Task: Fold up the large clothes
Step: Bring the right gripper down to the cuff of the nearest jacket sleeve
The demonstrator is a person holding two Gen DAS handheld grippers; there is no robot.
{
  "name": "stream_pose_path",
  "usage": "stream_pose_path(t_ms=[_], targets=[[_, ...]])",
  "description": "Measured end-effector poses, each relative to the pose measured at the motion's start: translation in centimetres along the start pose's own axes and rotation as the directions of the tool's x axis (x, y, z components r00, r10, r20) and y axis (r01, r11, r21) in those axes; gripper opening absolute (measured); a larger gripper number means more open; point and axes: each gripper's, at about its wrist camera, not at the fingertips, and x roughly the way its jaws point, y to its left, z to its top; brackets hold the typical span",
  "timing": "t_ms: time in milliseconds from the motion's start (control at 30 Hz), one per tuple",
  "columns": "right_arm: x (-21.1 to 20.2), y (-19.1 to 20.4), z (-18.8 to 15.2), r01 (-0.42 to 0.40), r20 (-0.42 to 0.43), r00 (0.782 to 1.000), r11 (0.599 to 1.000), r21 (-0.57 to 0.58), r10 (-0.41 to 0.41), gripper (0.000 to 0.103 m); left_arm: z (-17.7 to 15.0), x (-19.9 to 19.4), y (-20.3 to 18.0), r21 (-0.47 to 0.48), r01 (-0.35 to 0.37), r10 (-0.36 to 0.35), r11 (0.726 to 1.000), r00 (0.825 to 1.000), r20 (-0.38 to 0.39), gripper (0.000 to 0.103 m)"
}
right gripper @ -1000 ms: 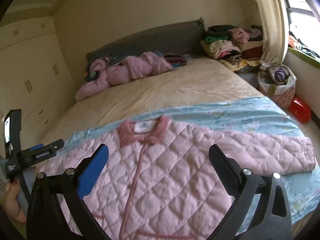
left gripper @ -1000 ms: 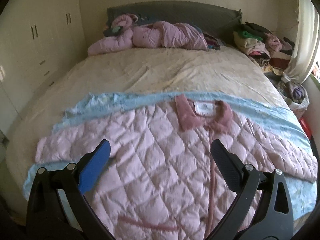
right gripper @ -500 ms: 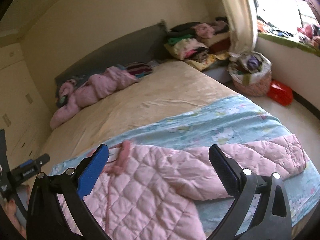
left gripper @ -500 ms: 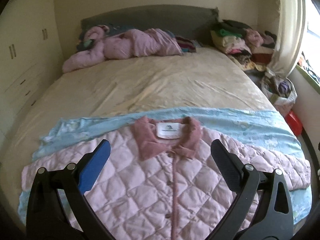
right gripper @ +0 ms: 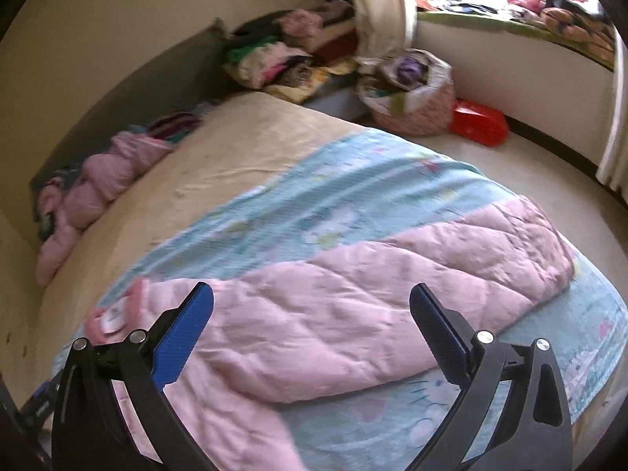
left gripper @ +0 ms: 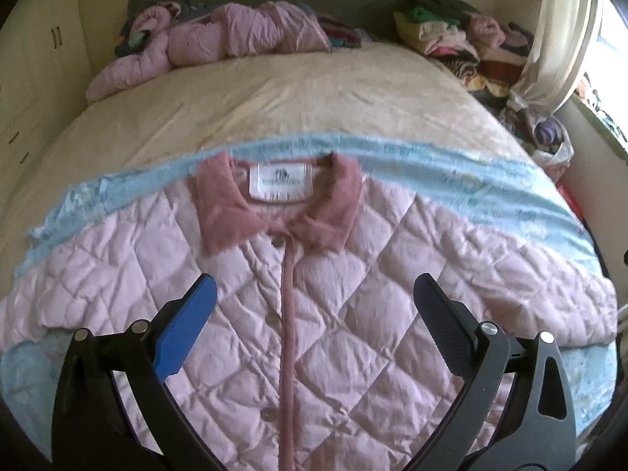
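Both tongs [left gripper: 314, 294] [right gripper: 312, 302] gape wide, empty, above the pink jacket [left gripper: 333, 314] on the blue sheet [right gripper: 333, 204] covering the bed [left gripper: 255, 106].

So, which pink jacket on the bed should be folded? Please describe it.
Look at the bed, at its near end. On the blue sheet lies the flat jacket, sleeves spread. Unlike the crumpled jacket by the headboard, it shows a darker collar.

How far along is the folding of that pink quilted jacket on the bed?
Barely begun. Done: the pink quilted jacket lies spread face up and buttoned on the light blue sheet, sleeves out to the sides. In hand: nothing; the left gripper hovers open over its front, and the right gripper hovers open near the outstretched sleeve. Left: every fold, and the heaped pink garment by the headboard.
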Motion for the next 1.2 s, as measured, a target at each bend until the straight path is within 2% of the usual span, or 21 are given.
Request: stream_pose_path(t_ms=[300,433,500,667,800,867,1067,1133,1200], targets=[[3.5,-6.5,-0.9,0.141,-0.026,0.990,0.980,0.137,-0.138,0.099,-3.5,3.3,0.1,0.003,-0.016,0.016,1.000,0.998,-0.063,0.094],[4.5,-10.0,-1.3,0.205,-0.047,0.979,0.950,0.237,-0.200,0.099,-4.2,4.5,0.2,0.012,-0.005,0.007,1.000,0.995,-0.098,0.094],[5.1,-11.4,-1.4,0.229,-0.067,0.973,0.932,0.280,-0.220,0.099,-4.3,4.7,0.1,0.030,-0.026,0.029,0.999,0.995,-0.098,0.094],[6.5,-14.7,-1.7,0.272,-0.119,0.962,0.885,0.378,-0.246,0.099,-4.1,5.0,0.7,0.035,-0.028,0.032,0.999,0.994,-0.103,0.094],[8.1,-17.3,-1.7,0.286,-0.171,0.957,0.843,0.454,-0.233,0.099,-3.7,5.4,1.1,0.036,-0.043,0.047,0.998,0.993,-0.107,0.094],[8.8,-18.5,-1.7,0.276,-0.182,0.960,0.822,0.497,-0.212,0.099,-3.5,5.5,1.7,0.017,-0.037,0.039,0.999,0.992,-0.117,0.094],[9.5,-19.6,-1.7,0.234,-0.158,0.972,0.799,0.553,-0.176,0.099,-3.1,5.1,4.2,-0.047,-0.061,0.055,0.997,0.992,-0.113,0.094],[8.8,-19.9,-2.2,0.232,-0.147,0.973,0.769,0.596,-0.180,0.095,-3.2,4.7,5.3,-0.076,-0.071,0.063,0.995,0.993,-0.104,0.094],[8.0,-20.2,-2.8,0.270,-0.166,0.963,0.725,0.634,-0.214,0.095,-3.3,4.4,6.2,-0.095,-0.079,0.070,0.992,0.992,-0.101,0.094]])
